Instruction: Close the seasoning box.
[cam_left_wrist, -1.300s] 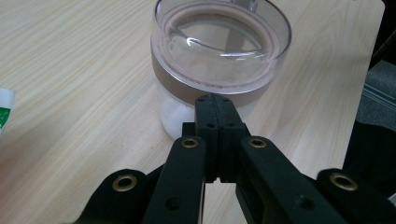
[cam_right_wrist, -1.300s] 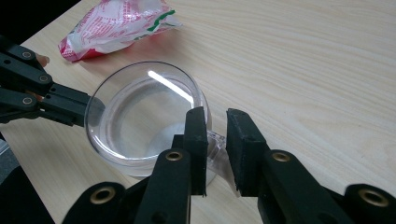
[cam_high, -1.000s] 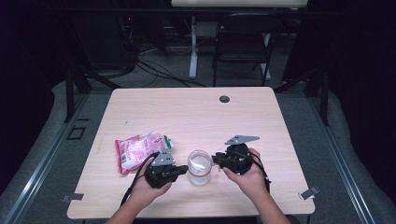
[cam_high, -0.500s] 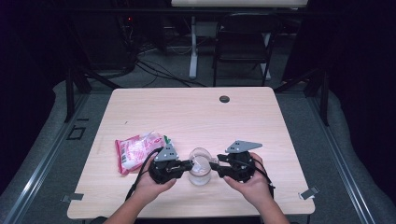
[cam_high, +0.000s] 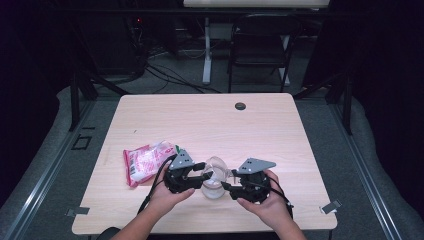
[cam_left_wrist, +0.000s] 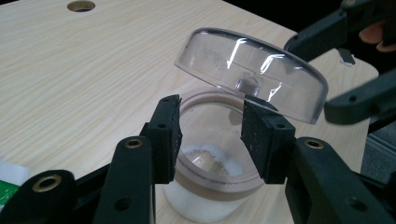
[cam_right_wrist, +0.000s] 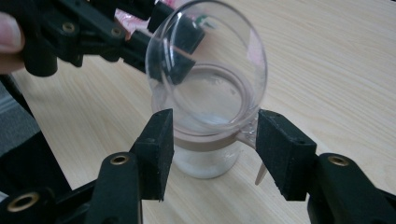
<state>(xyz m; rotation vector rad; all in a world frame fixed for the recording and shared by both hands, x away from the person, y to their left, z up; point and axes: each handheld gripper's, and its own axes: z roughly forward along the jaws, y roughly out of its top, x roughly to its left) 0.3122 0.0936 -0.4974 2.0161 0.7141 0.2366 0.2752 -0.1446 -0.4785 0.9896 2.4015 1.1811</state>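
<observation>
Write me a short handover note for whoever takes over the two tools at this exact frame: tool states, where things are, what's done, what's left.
Left tool: jaws have just been opening, now either side of the jar rim, not pressing.
Right tool: jaws have just opened wide, flanking the jar, nothing gripped.
Jar stands upright near the table's front edge, white powder at the bottom.
Clear hinged lid is flipped up, tilted; jar is open.
Pink packet lies left of the left tool, untouched.
Left: probably the packet; that is a guess.

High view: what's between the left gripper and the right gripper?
The clear jar, its hinged lid flipped up, stands between the left gripper and right gripper in the high view.
</observation>
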